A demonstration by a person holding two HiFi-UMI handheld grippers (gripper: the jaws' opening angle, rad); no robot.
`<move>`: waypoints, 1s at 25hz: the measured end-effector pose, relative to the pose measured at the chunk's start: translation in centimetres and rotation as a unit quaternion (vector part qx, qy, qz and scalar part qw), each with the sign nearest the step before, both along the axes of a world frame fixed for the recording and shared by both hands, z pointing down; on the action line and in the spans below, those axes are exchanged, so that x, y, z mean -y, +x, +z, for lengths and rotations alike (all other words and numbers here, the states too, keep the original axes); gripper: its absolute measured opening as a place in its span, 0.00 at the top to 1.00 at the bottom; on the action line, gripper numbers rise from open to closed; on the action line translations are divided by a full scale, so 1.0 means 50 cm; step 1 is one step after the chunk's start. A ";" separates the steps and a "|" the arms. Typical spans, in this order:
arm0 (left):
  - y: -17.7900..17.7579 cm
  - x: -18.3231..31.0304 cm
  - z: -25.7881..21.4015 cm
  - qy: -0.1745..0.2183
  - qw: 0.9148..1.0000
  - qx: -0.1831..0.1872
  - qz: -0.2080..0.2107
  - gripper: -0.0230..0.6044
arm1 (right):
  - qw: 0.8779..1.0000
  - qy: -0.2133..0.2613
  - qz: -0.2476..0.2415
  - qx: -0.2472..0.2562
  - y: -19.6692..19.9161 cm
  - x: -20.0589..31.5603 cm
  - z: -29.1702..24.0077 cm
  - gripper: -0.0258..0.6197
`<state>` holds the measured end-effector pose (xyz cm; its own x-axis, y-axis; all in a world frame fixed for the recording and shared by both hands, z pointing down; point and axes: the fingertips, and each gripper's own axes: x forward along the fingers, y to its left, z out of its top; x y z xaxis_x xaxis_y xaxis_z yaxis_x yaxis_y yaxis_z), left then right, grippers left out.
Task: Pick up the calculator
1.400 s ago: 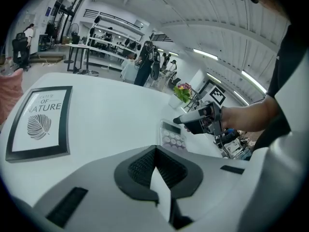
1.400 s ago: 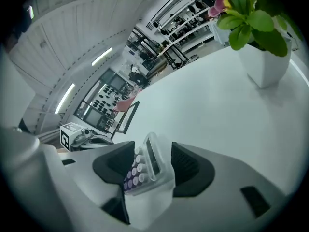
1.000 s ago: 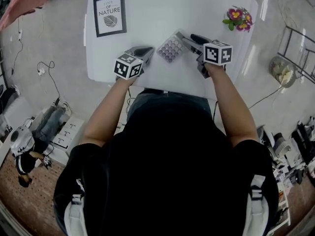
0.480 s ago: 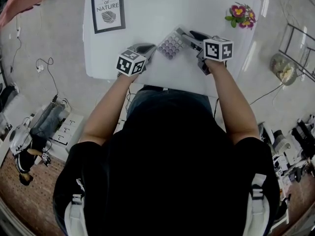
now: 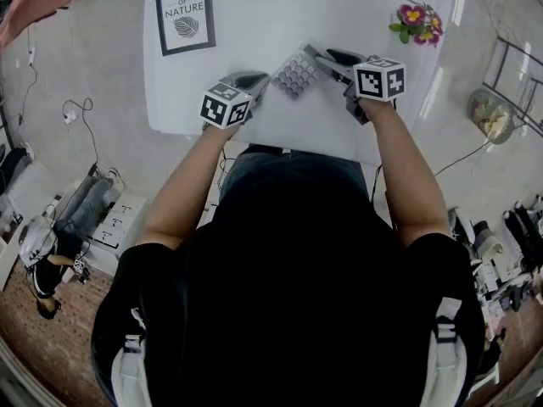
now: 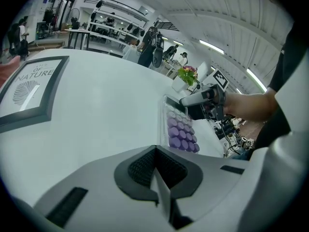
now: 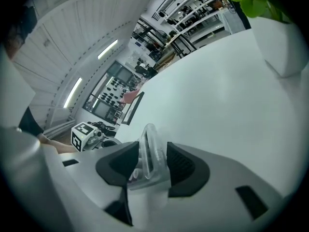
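Note:
The calculator (image 5: 295, 75), clear-cased with purple keys, lies on the white table (image 5: 280, 19) between the two grippers. My right gripper (image 5: 322, 61) reaches it from the right. Its jaws are closing, and in the right gripper view the calculator's clear edge (image 7: 150, 149) fills the gap, with both pads against it. My left gripper (image 5: 254, 83) rests shut and empty on the table just left of the calculator. The left gripper view shows the purple keys (image 6: 181, 132) beyond its closed fingertips (image 6: 145, 166), with the right gripper (image 6: 186, 103) on the calculator's far end.
A framed "Nature" print (image 5: 185, 13) lies at the table's far left. A small potted plant with pink and yellow flowers (image 5: 416, 19) stands at the far right. The table's near edge (image 5: 297, 149) runs just under my wrists.
The right gripper's jaws have drawn in around the calculator's right edge. Both hands and the calculator stay almost where they were.

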<state>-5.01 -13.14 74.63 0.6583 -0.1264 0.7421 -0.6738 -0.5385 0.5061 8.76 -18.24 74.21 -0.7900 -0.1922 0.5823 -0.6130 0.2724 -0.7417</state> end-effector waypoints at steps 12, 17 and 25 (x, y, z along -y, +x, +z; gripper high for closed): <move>0.013 0.001 -0.001 0.012 1.000 0.005 0.011 0.94 | 0.998 -0.056 -0.031 0.027 -0.056 -0.033 0.000 0.67; -0.001 -0.007 -0.002 0.010 1.000 0.010 0.005 0.94 | 0.998 -0.046 -0.042 0.021 -0.064 -0.044 0.004 0.68; -0.029 -0.085 0.002 -0.009 0.999 0.014 0.029 0.94 | 0.998 -0.042 -0.037 0.016 -0.059 -0.040 0.004 0.70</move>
<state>-6.48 -8.88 74.71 0.6431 -0.0761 0.7620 -0.6561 -0.5678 0.4970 5.83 -16.25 74.39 -0.8183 -0.0832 0.5687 -0.5694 0.2522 -0.7824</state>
